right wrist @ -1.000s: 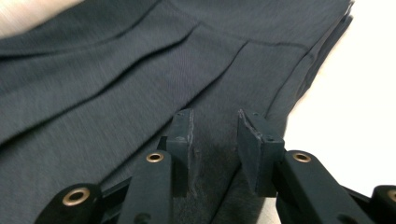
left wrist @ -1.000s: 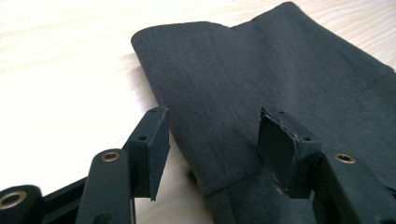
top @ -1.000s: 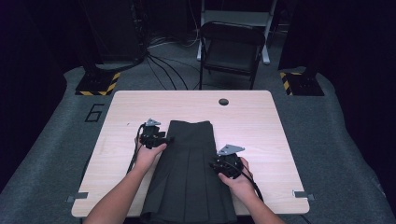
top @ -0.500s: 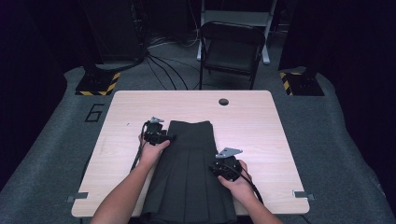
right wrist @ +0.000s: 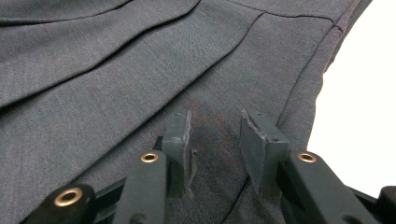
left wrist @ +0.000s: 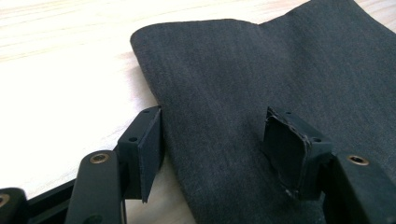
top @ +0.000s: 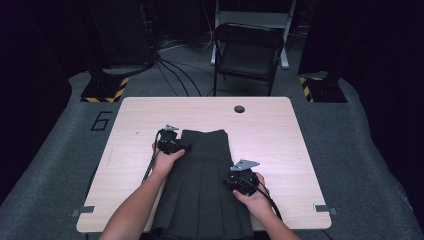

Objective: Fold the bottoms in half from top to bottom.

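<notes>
A dark grey pleated skirt (top: 202,180) lies flat on the light wood table (top: 280,130), its waistband toward the far side. My left gripper (top: 186,147) is at the skirt's top left corner. In the left gripper view its jaws (left wrist: 212,149) stand wide and have just been opening; one pad is over the bare table (left wrist: 60,60), the other over the cloth (left wrist: 243,79), with the skirt's edge between them, unpressed. My right gripper (top: 226,181) rests on the skirt's right side. Its jaws (right wrist: 215,144) have just opened a little over flat cloth (right wrist: 140,70), gripping nothing.
The table has a round cable hole (top: 239,109) near its far edge. A black folding chair (top: 247,55) stands behind the table. Yellow-and-black striped bases (top: 105,90) sit on the floor at both far corners. The skirt's hem hangs off the near edge.
My left hand has shifted a little to the right, onto the skirt's top left corner. The right hand has stayed where it was.
</notes>
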Tool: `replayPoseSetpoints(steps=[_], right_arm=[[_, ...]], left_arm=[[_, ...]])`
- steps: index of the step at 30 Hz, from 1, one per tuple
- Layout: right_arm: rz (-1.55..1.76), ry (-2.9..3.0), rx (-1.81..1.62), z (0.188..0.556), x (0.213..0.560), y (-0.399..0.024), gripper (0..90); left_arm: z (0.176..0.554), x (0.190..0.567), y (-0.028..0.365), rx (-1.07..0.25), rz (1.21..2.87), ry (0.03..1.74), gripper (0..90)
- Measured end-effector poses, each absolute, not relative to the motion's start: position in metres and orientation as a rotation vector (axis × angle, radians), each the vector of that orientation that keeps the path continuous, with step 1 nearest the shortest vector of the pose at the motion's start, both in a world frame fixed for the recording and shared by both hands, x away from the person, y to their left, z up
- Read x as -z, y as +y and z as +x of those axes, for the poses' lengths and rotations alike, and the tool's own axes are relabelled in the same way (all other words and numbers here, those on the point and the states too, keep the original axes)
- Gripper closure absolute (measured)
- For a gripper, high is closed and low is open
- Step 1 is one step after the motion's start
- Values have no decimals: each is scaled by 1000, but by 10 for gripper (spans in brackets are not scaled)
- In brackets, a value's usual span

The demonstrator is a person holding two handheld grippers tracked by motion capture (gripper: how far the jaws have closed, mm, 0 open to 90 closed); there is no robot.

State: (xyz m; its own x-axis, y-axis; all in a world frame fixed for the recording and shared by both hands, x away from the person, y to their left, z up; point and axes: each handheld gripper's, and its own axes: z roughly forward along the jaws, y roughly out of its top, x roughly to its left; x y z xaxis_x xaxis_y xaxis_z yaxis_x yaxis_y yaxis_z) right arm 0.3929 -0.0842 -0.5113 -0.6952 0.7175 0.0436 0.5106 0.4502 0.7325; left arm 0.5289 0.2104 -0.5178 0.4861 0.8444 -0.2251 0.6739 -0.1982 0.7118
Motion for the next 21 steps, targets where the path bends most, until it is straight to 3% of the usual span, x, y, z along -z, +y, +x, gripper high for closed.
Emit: replayPoseSetpoints(steps=[7, 16, 21], right_arm=[[1051, 2434, -1091, 393, 511, -85, 620], [1061, 2431, -1101, 393, 511, -85, 615], [1069, 2425, -1110, 393, 511, -86, 611]], left_arm=[[527, 514, 206, -288, 1930, 1249, 479], [525, 506, 208, -337, 1922, 1258, 730], [523, 501, 208, -353, 1912, 1258, 821]])
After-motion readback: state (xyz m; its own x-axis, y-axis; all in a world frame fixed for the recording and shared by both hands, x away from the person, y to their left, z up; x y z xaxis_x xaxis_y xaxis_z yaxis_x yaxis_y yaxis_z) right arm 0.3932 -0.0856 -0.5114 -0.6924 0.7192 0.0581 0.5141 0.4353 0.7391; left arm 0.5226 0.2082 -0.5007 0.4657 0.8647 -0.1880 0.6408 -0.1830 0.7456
